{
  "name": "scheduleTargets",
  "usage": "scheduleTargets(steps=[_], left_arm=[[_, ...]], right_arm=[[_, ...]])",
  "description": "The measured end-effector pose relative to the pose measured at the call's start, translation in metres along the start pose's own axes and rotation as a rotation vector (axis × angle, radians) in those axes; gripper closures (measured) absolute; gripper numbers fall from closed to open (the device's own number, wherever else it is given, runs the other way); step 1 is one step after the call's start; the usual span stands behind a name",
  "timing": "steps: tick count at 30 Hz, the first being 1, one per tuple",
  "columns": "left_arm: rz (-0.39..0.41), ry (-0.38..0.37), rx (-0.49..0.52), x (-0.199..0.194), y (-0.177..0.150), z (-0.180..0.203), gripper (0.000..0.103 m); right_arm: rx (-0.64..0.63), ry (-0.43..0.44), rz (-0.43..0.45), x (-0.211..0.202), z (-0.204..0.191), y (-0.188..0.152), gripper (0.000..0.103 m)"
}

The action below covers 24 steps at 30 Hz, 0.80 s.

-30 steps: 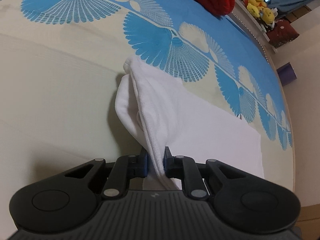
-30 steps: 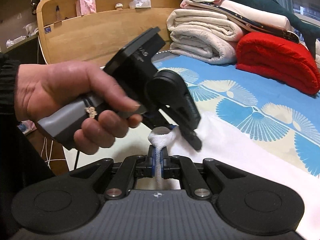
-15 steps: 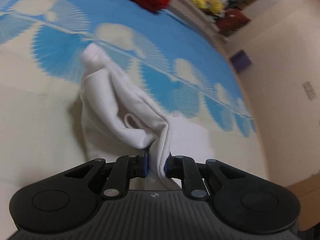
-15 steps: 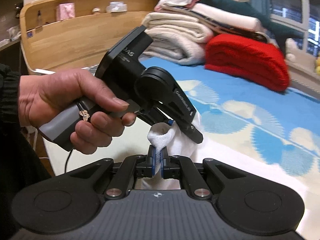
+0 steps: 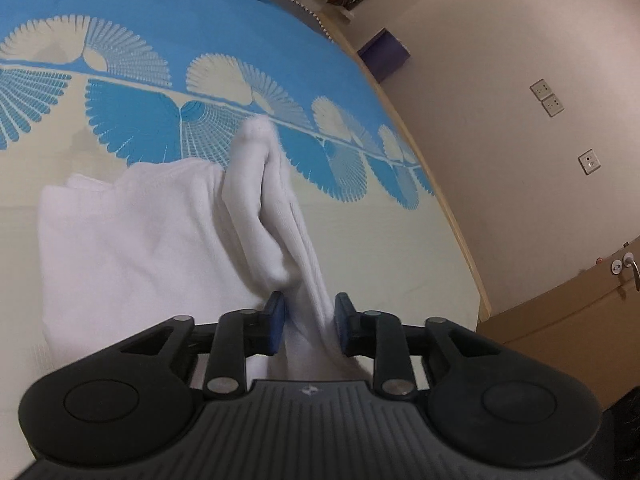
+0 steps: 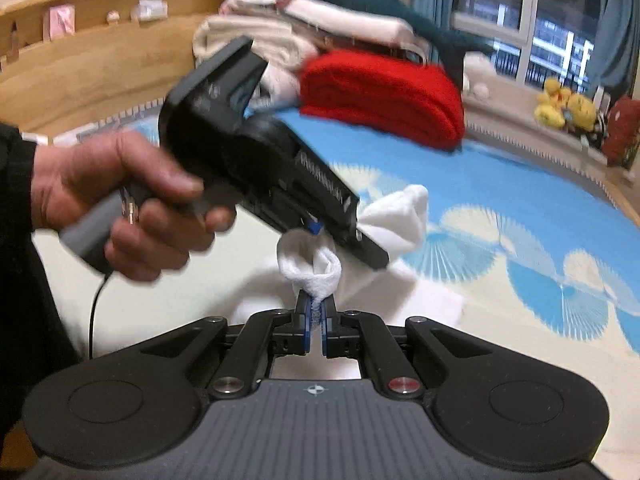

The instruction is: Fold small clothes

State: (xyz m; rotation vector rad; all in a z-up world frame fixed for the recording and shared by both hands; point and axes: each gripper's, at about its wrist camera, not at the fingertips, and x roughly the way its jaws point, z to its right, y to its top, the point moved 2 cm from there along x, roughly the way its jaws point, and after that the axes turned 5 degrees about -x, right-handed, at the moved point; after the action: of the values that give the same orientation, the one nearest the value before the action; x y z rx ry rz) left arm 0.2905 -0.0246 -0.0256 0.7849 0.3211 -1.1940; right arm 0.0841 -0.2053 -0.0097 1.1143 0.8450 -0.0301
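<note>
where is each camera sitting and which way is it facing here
Left wrist: on the left gripper, looking along its fingers, down across the bed toward a wall; jaws opening with the white cloth between them; no hand shows.
Right wrist: on the right gripper, facing the headboard and folded pile; pinches the cloth; shows the person's left hand holding the other gripper.
Shared: the cloth, bed, left gripper.
</note>
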Motion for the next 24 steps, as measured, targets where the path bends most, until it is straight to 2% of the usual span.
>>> scheduleTargets(steps=[3,6,7,9,11,15,19,21,24], left_arm=[[0.047,0.008,-0.044,-0.012,0.005,-0.014,0.074],[0.069,0.043,-0.085,-0.024,0.008,-0.032,0.074],[0.058,0.065,-0.080,-0.027,0.009,-0.037,0.074],[0.012,0.115,-0.044,-0.028,0.009,-0.044,0.074],[-0.054,0.163,0.024,-0.025,-0.001,-0.046,0.074],[-0.173,0.179,0.181,-0.026,-0.027,-0.043,0.074],[-0.255,0.181,0.302,-0.022,-0.050,-0.041,0.074],[-0.273,0.217,0.344,-0.017,-0.058,-0.042,0.074],[-0.278,0.237,0.340,-0.016,-0.059,-0.050,0.074]], right_arm=[[-0.023,-0.050,-0.134,0.017,0.002,-0.015,0.098],[0.032,-0.066,-0.118,0.020,0.012,-0.014,0.093],[0.083,-0.056,-0.112,0.021,0.018,-0.014,0.089],[0.197,-0.042,-0.121,0.028,0.030,-0.016,0.061],[0.312,-0.034,-0.145,0.038,0.044,-0.021,0.054],[0.536,-0.007,-0.218,0.066,0.068,-0.033,0.054],[0.721,0.006,-0.315,0.093,0.081,-0.045,0.054],[0.749,0.002,-0.354,0.103,0.079,-0.048,0.053],[0.732,-0.024,-0.383,0.108,0.072,-0.046,0.052]])
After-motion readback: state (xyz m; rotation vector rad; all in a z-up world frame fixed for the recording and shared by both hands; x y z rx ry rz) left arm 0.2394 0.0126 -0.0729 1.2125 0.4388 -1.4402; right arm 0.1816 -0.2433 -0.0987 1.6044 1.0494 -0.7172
